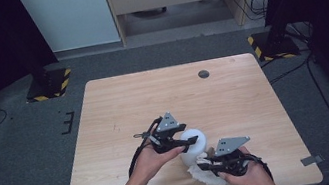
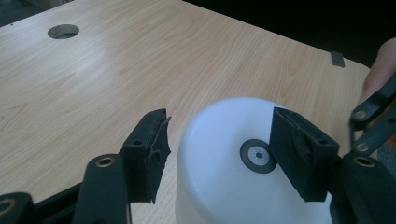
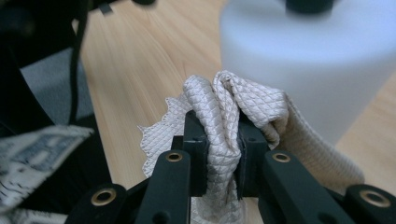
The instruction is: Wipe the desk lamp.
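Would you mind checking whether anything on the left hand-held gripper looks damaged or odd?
Yes: the pad on one jaw of the left hand-held gripper looks torn, with a ragged, peeling edge beside the white container.

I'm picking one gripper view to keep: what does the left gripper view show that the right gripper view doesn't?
Left gripper view alone: the left tongs astride the white container, the right pad against its side, the left pad just off it, plus a dark disc on the container and a round hole in the table.
Right gripper view alone: the right tongs shut on a bunched quilted cloth.
Both: container and wooden tabletop.
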{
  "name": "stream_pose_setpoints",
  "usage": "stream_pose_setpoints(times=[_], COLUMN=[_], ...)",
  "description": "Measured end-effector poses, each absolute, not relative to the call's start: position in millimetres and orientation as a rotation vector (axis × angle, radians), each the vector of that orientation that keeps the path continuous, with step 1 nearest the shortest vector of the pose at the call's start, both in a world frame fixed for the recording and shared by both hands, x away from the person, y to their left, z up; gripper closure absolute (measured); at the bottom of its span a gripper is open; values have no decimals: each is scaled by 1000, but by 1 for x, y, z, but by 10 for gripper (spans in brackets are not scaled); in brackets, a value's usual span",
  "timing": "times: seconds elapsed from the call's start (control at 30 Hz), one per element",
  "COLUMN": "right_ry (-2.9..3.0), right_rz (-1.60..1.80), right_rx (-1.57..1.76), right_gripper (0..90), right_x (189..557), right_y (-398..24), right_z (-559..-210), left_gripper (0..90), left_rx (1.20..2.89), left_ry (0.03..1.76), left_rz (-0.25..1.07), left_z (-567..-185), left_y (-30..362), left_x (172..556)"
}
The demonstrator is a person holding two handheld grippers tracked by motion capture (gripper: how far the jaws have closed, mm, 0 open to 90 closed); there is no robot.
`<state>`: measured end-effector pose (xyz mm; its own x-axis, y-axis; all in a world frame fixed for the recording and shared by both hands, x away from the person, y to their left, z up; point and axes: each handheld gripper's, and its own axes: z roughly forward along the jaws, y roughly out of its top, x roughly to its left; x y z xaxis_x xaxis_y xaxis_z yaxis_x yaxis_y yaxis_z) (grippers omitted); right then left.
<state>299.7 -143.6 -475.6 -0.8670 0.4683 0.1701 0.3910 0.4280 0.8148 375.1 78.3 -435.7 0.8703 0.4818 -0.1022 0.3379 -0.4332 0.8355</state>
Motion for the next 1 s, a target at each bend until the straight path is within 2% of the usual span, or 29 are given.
stream_pose_setpoints(times=[0.17,0.47,0.77,1.0], right_ry=[2541,2622,2547,2581], right_rz=[1498,1392,1477,1432], right_rx=[730,739,703,701], right_gripper=[784,785,785,784], right_x=[299,302,299,300], right_y=[-142,-134,-132,-125], right_z=[-465,-492,-468,-482], left_gripper=[371,372,372,372], left_rx=[2061,2061,2060,2061], left_ry=[598,595,598,597], left_rz=[187,191,189,189], left_z=[-436,-436,-436,-436], left_y=[79,79,79,80], left_x=[375,375,375,375])
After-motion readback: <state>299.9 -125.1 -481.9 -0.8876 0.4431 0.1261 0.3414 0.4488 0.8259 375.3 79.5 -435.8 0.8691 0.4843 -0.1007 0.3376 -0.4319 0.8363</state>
